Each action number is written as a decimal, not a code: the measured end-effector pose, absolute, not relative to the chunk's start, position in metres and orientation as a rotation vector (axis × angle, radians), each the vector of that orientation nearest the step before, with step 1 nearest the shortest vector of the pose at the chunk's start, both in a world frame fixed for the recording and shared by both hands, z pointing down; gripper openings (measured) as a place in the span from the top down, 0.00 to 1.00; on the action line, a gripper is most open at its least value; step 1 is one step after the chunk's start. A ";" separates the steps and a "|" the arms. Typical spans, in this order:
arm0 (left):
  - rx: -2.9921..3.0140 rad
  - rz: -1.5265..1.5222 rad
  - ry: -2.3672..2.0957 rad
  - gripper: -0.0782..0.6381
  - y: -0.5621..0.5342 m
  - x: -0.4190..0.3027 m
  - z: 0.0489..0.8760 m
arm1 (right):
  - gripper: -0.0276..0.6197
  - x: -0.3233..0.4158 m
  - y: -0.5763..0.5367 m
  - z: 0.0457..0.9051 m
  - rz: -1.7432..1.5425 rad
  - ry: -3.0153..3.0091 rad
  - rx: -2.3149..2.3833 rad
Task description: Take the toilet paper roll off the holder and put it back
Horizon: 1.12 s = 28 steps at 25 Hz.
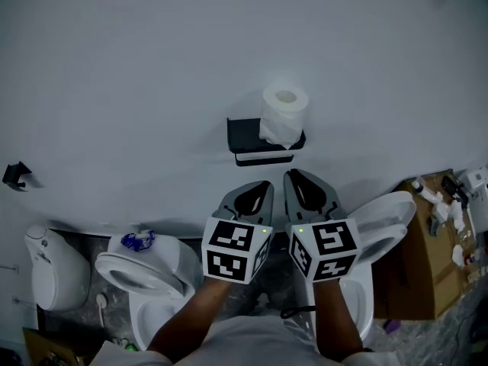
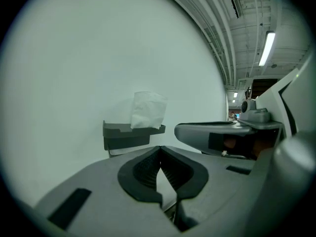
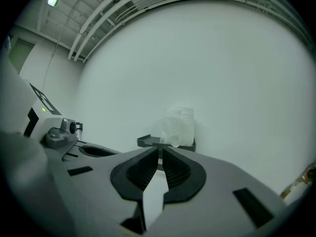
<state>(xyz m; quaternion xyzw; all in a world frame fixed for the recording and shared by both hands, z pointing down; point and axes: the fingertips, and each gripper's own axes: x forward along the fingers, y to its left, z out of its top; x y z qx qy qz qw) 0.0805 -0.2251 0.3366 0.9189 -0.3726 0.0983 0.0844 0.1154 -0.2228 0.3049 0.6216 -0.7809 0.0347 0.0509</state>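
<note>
White toilet paper roll (image 1: 284, 114) stands upright on the right end of the black wall-mounted holder (image 1: 245, 137), apart from the grey left gripper (image 1: 255, 191) and right gripper (image 1: 300, 183), both with jaws pressed together, empty.

Toilet paper roll (image 1: 284, 113) covers the right end of the holder (image 1: 245, 137). Blue thing (image 1: 138, 240) on the left toilet (image 1: 114, 269): too small to name. Clutter on the cardboard box (image 1: 419, 273): unreadable, cut off by the right edge. Forearms (image 1: 200, 311) run off the bottom edge. In the right gripper view the roll looks soft and washed out.
</note>
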 end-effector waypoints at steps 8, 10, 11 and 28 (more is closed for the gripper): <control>2.713 0.305 -1.188 0.88 -0.243 0.090 0.332 | 0.85 0.135 -0.245 0.294 0.097 -2.424 1.843; 2.710 0.307 -1.190 0.88 -0.245 0.091 0.332 | 0.84 0.136 -0.249 0.293 0.091 -2.427 1.836; 2.710 0.307 -1.188 0.88 -0.247 0.092 0.332 | 0.83 0.135 -0.251 0.292 0.089 -2.427 1.831; 2.789 0.266 -1.122 0.88 -0.276 0.089 0.314 | 0.60 0.137 -0.284 0.285 0.081 -2.329 1.920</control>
